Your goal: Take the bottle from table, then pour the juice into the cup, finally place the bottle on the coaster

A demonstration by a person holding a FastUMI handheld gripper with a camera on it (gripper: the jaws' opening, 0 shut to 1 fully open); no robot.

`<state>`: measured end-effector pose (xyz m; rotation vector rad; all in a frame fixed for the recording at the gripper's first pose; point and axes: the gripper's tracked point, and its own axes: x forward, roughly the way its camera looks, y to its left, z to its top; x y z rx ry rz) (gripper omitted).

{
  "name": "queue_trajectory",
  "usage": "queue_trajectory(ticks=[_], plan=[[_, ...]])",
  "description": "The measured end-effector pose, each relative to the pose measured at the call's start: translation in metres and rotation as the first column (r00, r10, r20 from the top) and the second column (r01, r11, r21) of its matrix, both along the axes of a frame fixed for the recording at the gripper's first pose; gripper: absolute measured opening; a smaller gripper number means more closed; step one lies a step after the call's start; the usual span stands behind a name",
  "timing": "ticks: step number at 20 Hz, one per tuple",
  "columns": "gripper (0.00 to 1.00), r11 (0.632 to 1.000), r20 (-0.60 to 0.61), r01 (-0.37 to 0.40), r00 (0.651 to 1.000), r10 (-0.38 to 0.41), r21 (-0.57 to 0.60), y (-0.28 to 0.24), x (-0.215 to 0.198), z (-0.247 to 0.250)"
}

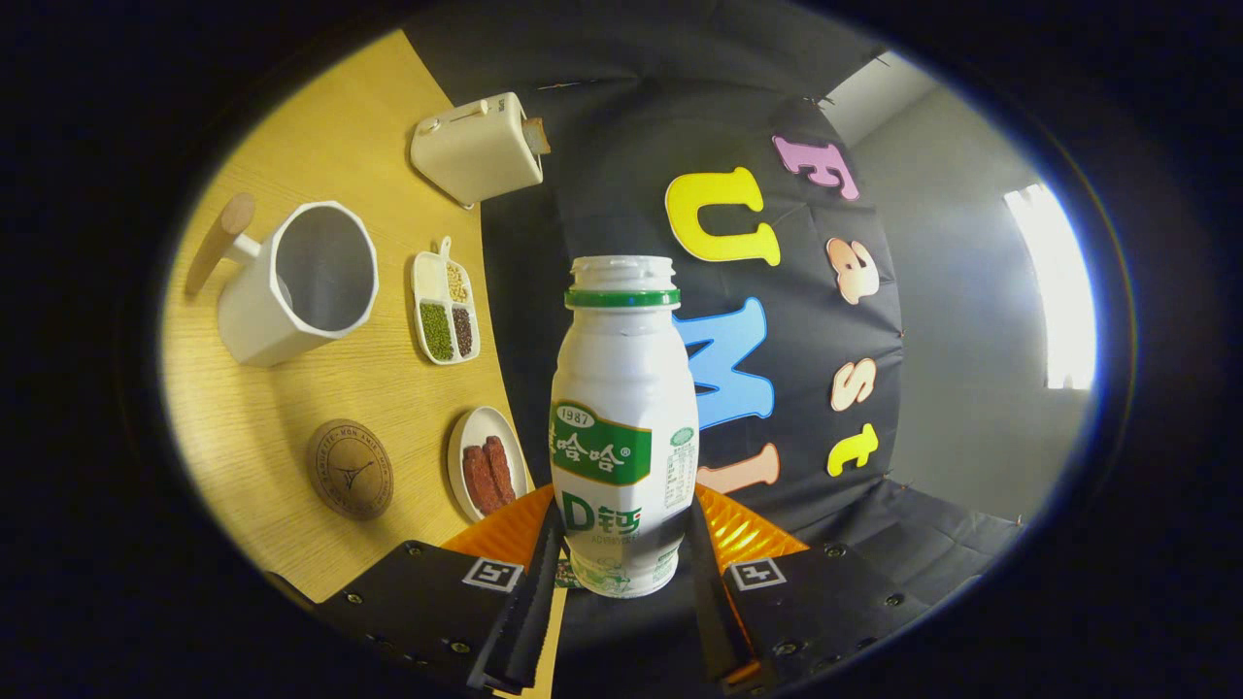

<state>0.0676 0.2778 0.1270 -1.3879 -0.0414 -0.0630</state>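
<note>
A white plastic bottle [621,427] with a green label and a green neck ring sits between my fingers, uncapped at its mouth. My gripper [621,568] is shut on the bottle's lower body, and the whole view is rolled so the table stands on its side. The white faceted cup [296,282] with a wooden handle rests on the wooden table [291,175], off to the bottle's side and well apart from its mouth; its inside looks empty. A round brown coaster [351,468] lies on the table near my left finger [529,602].
A cream toaster [478,148] with a slice in it stands beyond the cup. A divided white dish of beans and grains [445,309] and a small plate with reddish sausages [486,474] lie between cup, coaster and the table edge.
</note>
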Motion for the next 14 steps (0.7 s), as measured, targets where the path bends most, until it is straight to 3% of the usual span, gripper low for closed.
queue_trajectory(ticks=[14], plan=[[0.62, 0.986, 0.024, 0.025, 0.999, -0.021, -0.167, 0.0067, 0.0033, -0.0037]])
